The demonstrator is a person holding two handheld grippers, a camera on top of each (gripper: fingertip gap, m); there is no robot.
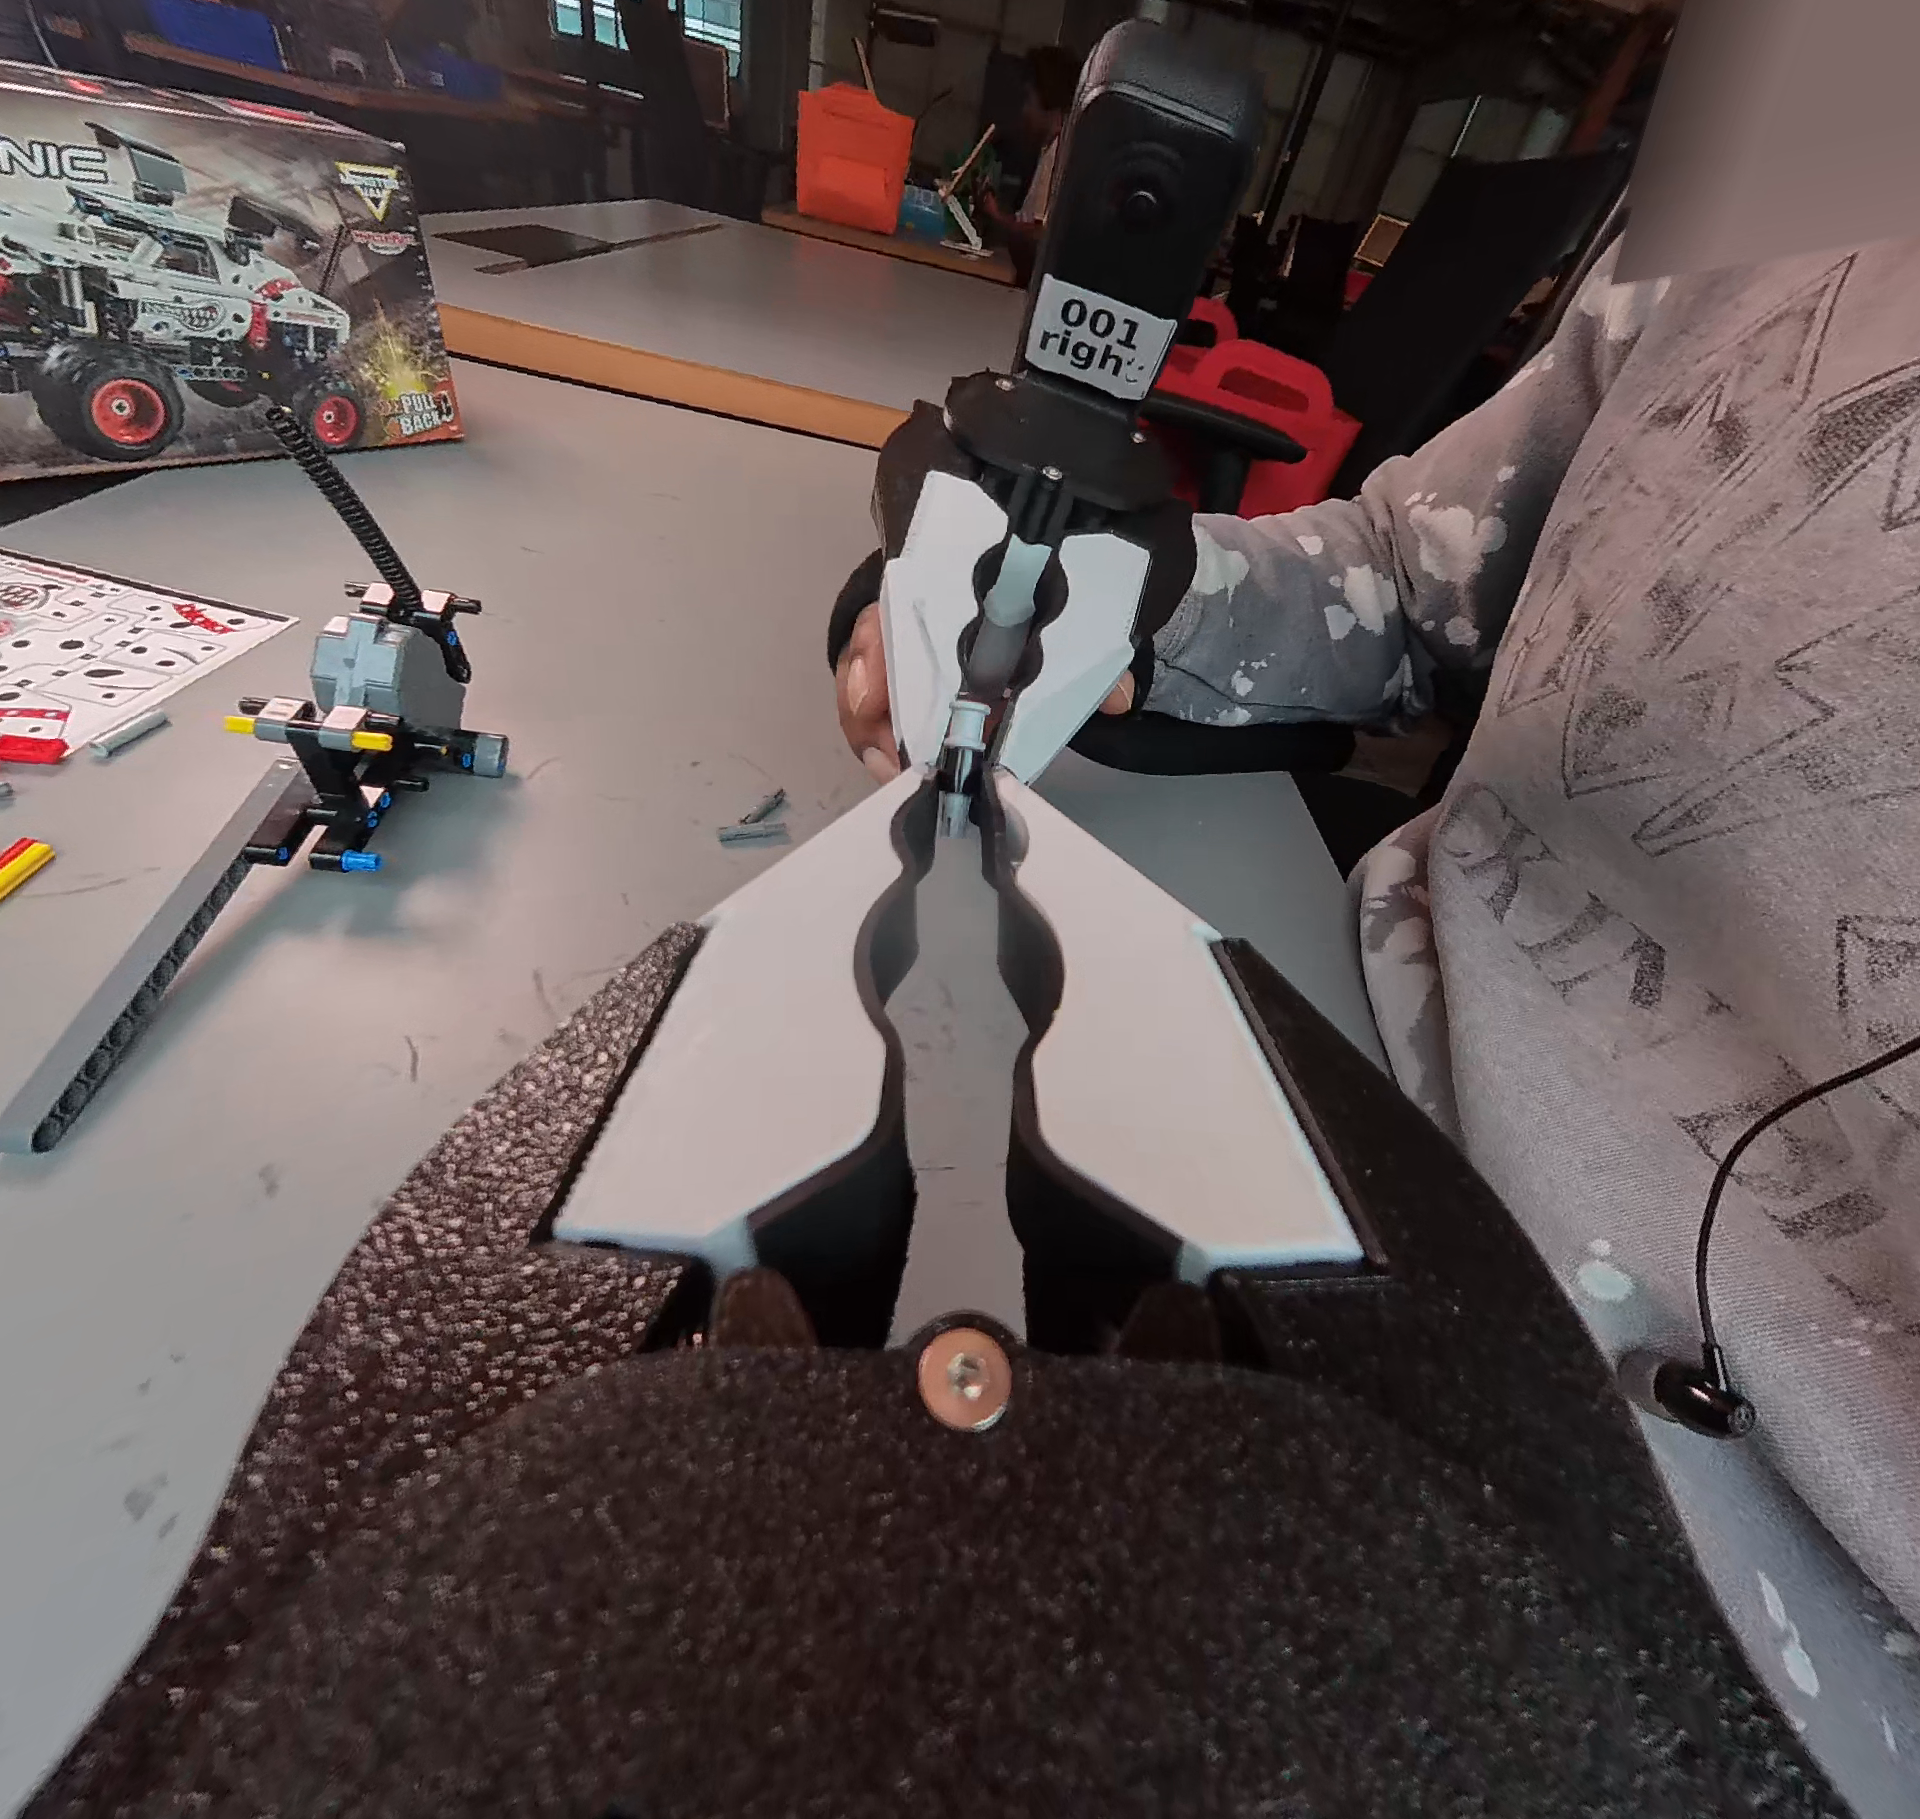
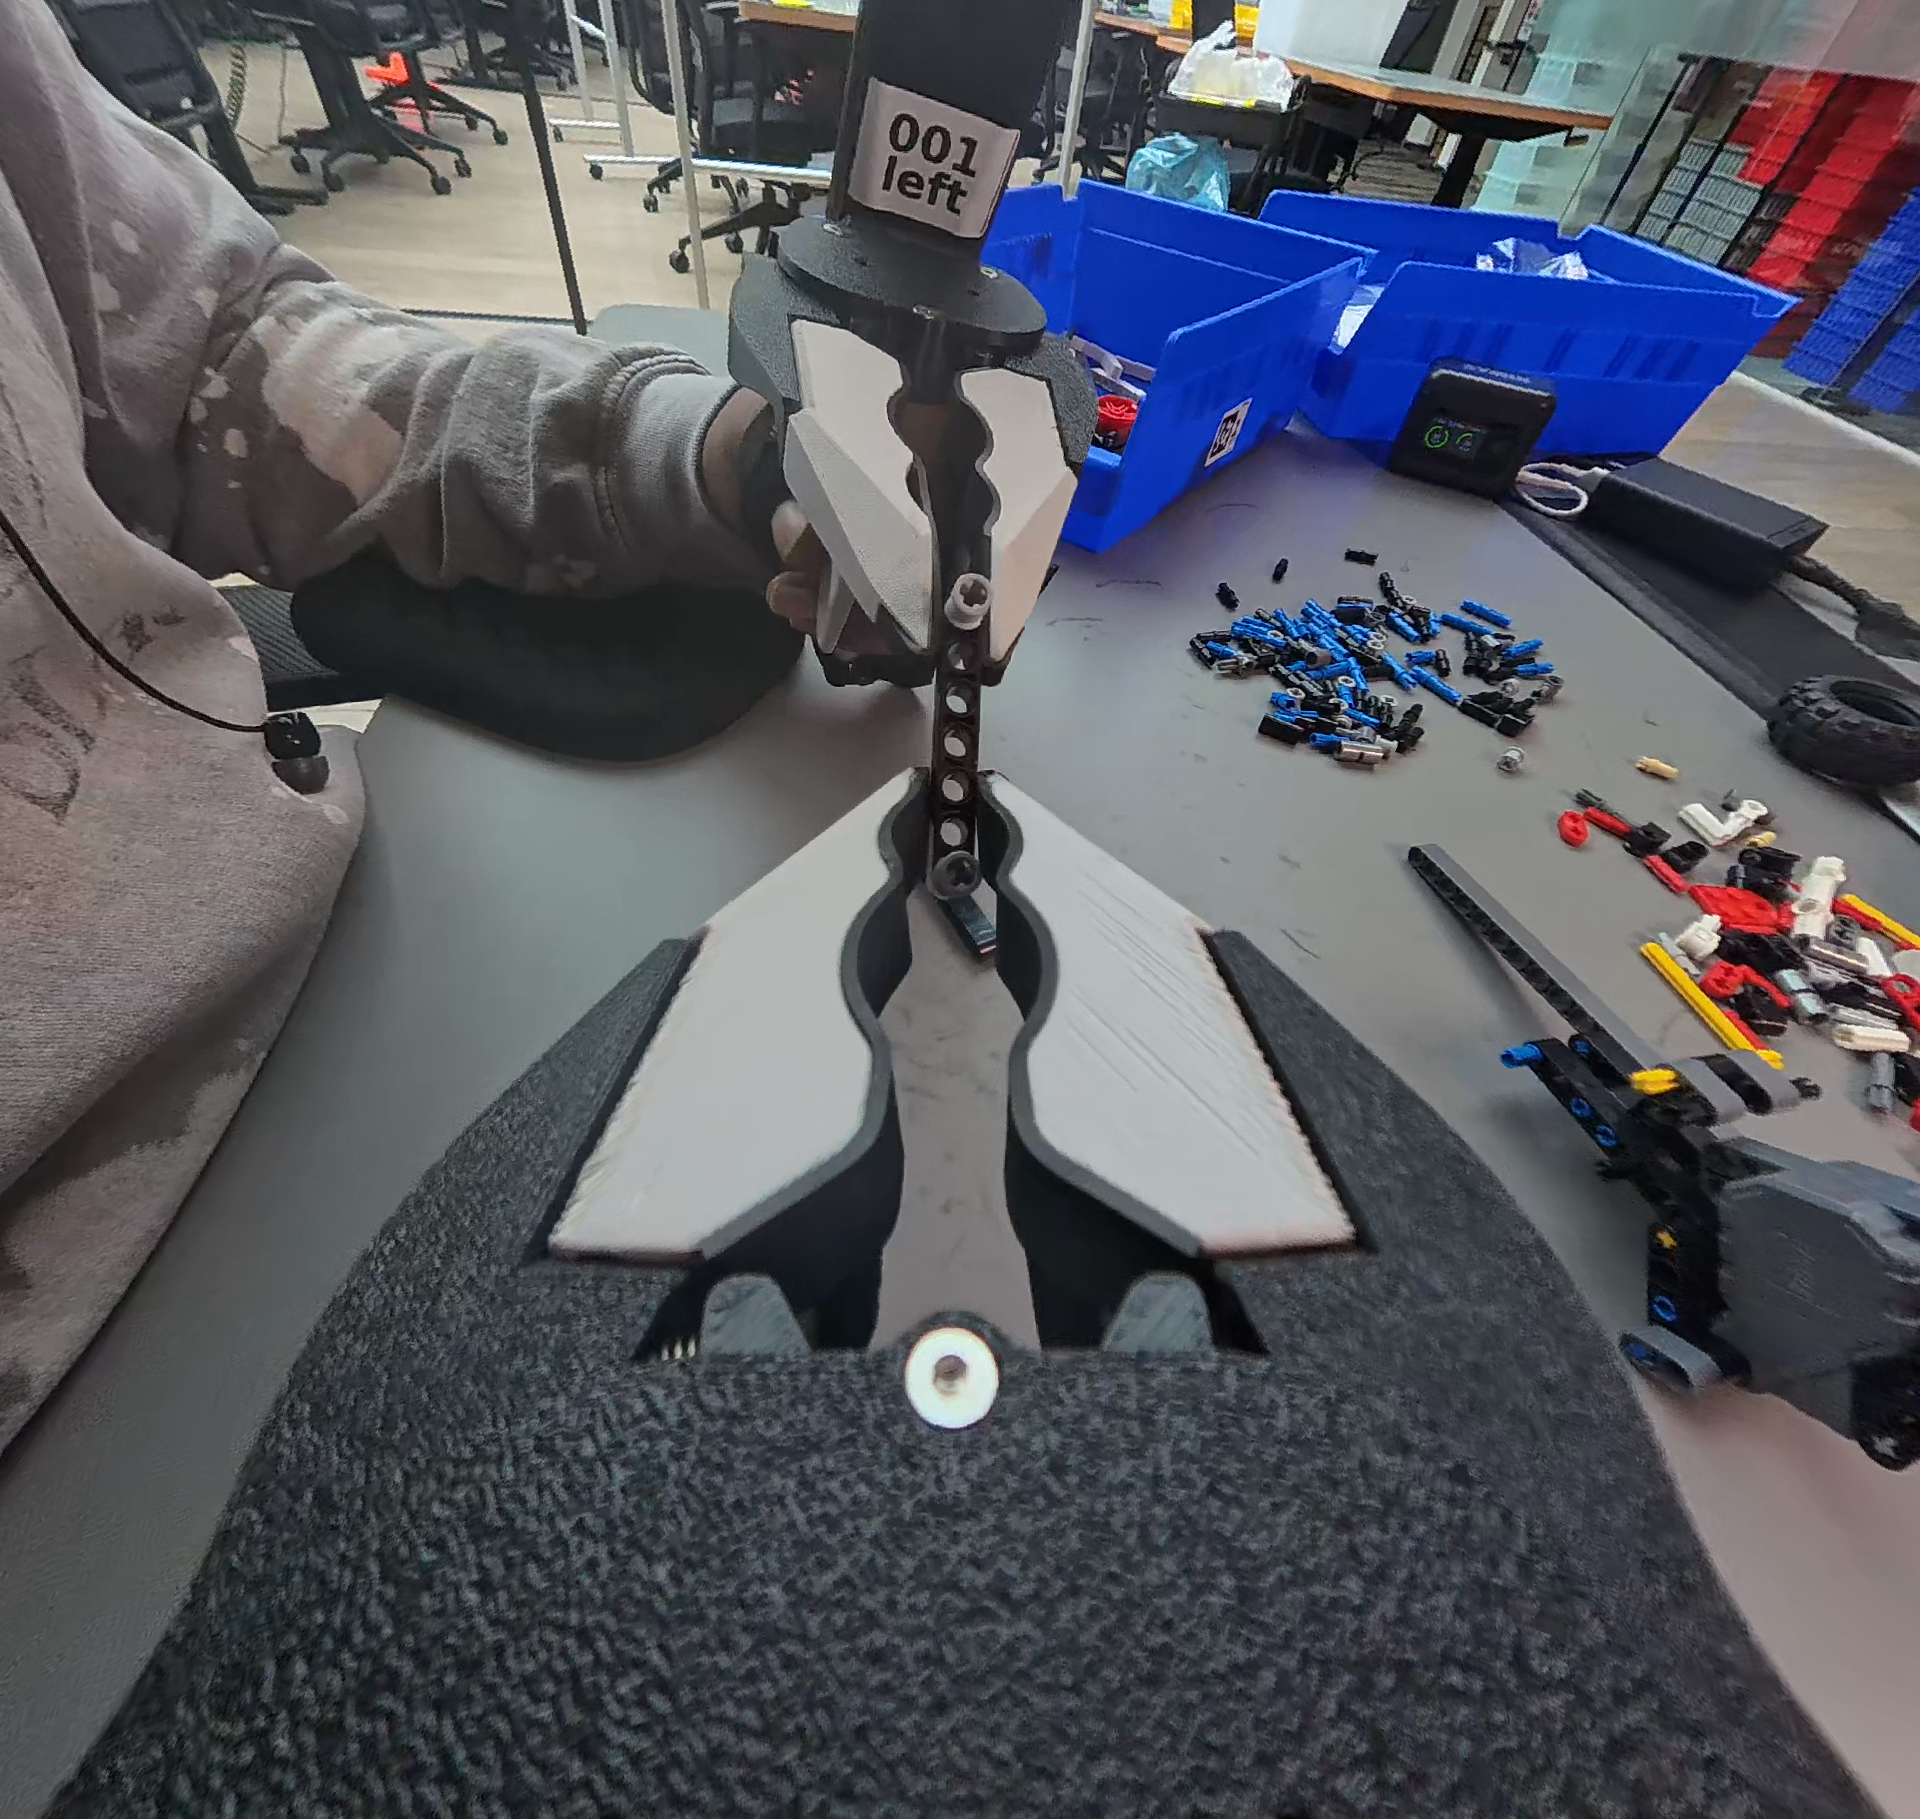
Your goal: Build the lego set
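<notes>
Centrally, left gripper (image 2: 961, 631) and right gripper (image 2: 954, 782), tip to tip, both clamp one black beam (image 2: 956, 730); bare table (image 2: 623, 886) lower left; each gripper wears a white label (image 2: 932, 159).

Bare table (image 2: 1195, 813) ahead, pin pile (image 2: 1371, 668) (scattered) rightward

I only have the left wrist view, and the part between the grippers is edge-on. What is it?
Observer: A black beam with a row of holes, clamped by the left gripper and the right gripper.
Operator: Any pins in it?
Observer: Two: a light grey pin at the left gripper's end and a dark pin at the right's.
Operator: Where are spare pins?
Observer: A pile of blue and black pins lies on the table, in front of the blue bins.
</notes>
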